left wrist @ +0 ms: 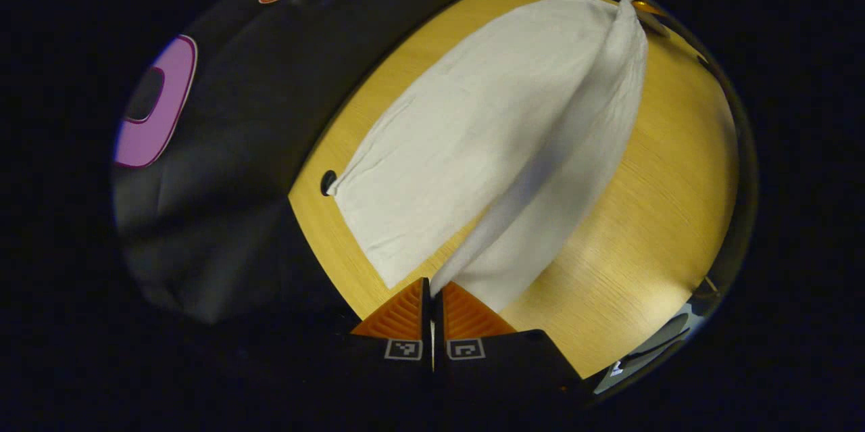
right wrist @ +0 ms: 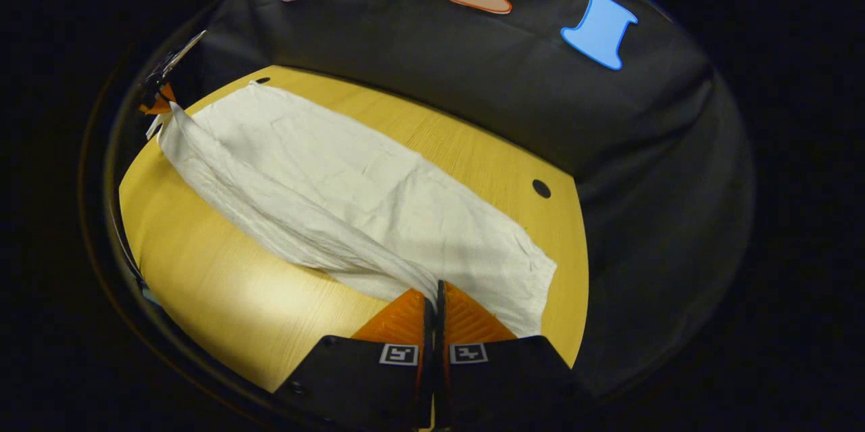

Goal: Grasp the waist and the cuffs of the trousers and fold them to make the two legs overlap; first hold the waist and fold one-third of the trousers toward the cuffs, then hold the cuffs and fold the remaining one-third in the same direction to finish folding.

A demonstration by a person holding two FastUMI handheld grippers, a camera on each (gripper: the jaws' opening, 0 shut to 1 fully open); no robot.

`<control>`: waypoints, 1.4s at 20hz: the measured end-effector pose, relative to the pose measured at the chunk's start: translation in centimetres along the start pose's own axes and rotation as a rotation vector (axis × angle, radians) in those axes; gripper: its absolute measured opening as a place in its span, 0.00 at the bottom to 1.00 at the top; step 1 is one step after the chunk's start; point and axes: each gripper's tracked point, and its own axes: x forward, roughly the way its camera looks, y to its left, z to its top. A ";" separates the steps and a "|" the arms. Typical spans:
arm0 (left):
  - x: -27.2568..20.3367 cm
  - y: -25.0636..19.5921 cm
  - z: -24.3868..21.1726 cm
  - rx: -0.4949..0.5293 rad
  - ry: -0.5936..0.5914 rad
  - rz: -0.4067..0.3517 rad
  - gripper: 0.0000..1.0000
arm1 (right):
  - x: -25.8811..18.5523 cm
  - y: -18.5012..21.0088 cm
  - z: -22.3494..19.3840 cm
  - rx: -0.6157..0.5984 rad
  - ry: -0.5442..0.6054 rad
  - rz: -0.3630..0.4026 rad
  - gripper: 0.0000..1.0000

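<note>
Left gripper view: left gripper (left wrist: 432, 290) pinched tight on one end of white trousers (left wrist: 486, 128), lifted edge stretched over the wooden worktop (left wrist: 662, 216).

Right gripper view: right gripper (right wrist: 434, 293) clamped on the opposite end. Soft, light, limp; best gripped at corners.

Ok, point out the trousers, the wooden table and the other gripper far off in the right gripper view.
trousers (right wrist: 351, 182), right gripper view, on the flat leg lying on the table.
wooden table (right wrist: 223, 290), right gripper view, on bare wood near the front.
left gripper (right wrist: 161, 104), right gripper view, at its tips pinching the raised fabric.
</note>
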 end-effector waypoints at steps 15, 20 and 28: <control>17.1 9.6 13.0 -0.182 -0.018 0.262 0.00 | 20.1 -2.8 11.0 0.187 -0.095 -0.034 0.02; 20.3 8.7 13.8 -0.205 -0.042 0.262 0.00 | 24.2 -1.7 9.0 0.201 -0.048 -0.006 0.07; 16.9 8.5 16.8 -0.487 -0.254 0.261 0.98 | 21.0 -3.5 11.3 0.331 -0.143 0.033 0.96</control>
